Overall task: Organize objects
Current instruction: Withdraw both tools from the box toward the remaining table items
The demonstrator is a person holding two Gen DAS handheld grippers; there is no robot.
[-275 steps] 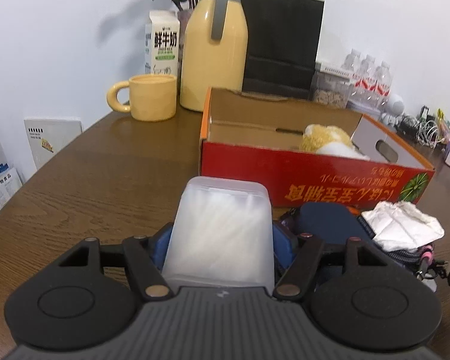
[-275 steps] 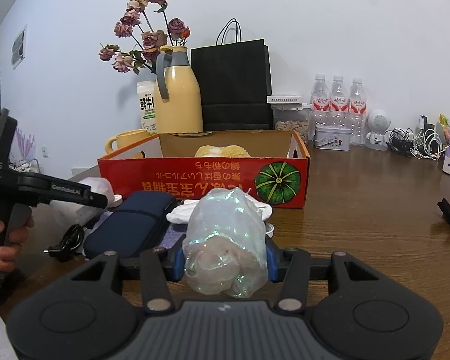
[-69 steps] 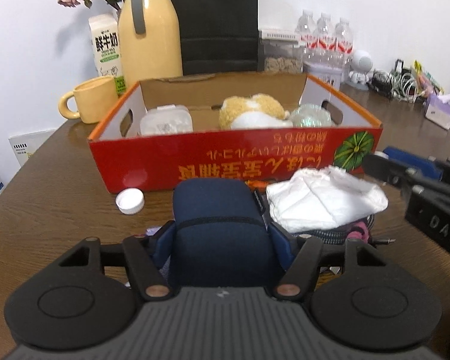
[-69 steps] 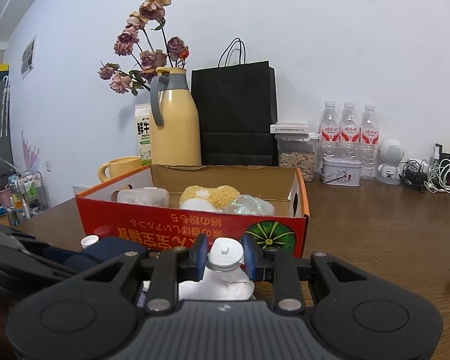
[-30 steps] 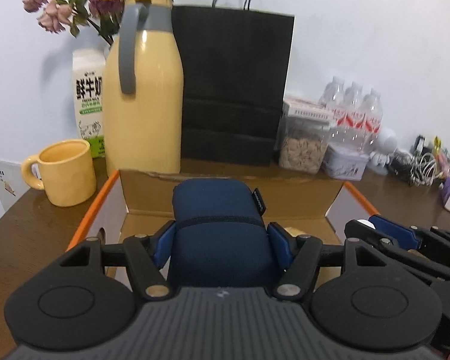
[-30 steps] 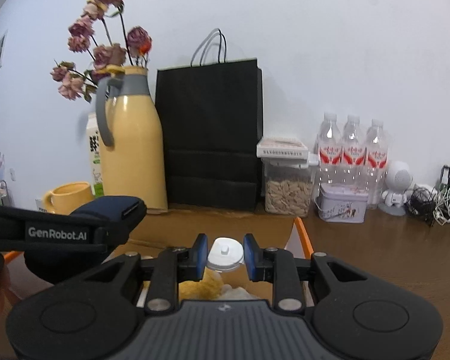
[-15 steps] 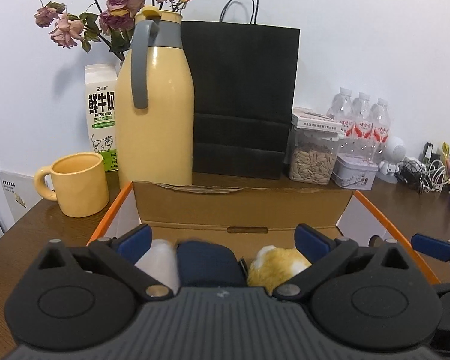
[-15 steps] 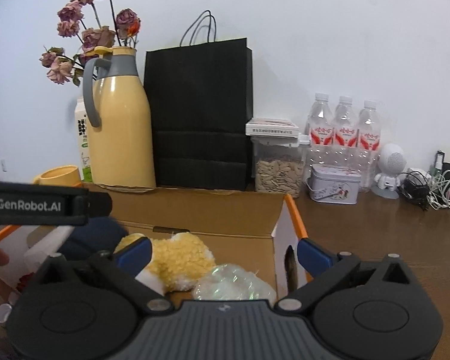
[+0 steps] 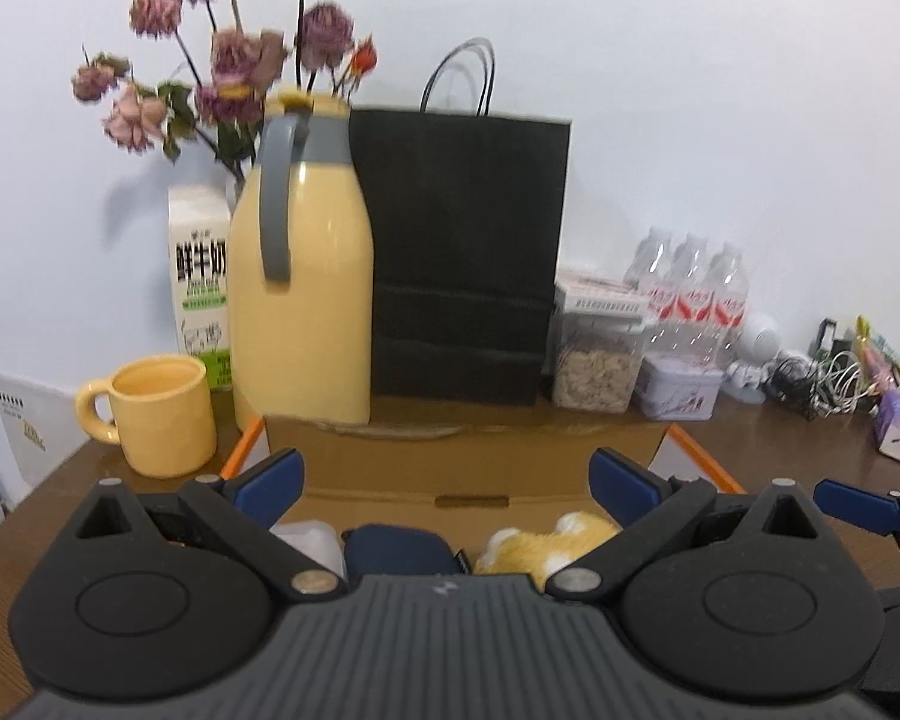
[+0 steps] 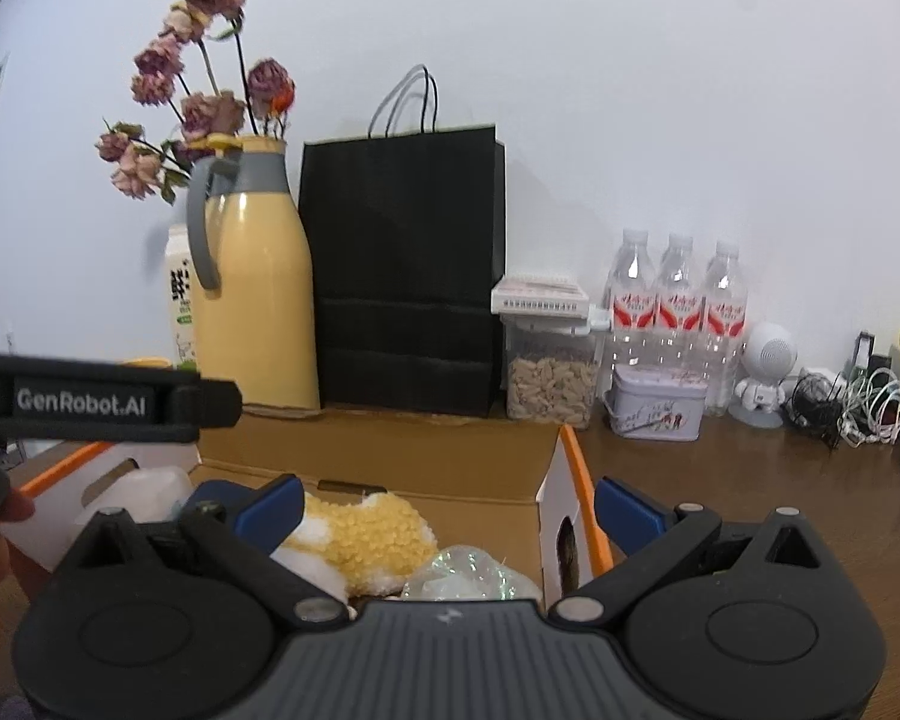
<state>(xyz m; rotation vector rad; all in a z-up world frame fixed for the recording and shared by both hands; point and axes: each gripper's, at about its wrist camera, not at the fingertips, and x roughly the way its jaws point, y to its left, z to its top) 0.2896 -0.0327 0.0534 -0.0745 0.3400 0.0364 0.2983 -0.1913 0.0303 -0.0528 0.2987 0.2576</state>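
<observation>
Both grippers stand over the cardboard box (image 9: 462, 468), and both are empty. The left gripper (image 9: 447, 483) has its jaws spread to full width with nothing between them; the right gripper (image 10: 447, 507) is spread likewise and carries nothing. The task's things lie inside the box: the navy pouch (image 9: 399, 549) rests on the box floor between a white plastic container (image 9: 306, 540) and a yellow plush toy (image 10: 366, 531), and an iridescent wrapped bundle (image 10: 468, 576) lies just beside the plush near the box's right wall. The main hazard is a snag on withdrawal: a spread finger that passes low over the contents can catch the plush or the bundle and drag it over the rim. A second hazard is contact between the two tools, since the left gripper's body crosses the left side of the right wrist view, near the right gripper. A third hazard stands behind the box: the yellow thermos (image 9: 303, 294), the yellow mug (image 9: 162, 414) and the black paper bag (image 9: 465, 264) stand near its far wall, so a forward push on the box can topple them. Whether anything remains on the table in front of the box cannot be told from these views.
</observation>
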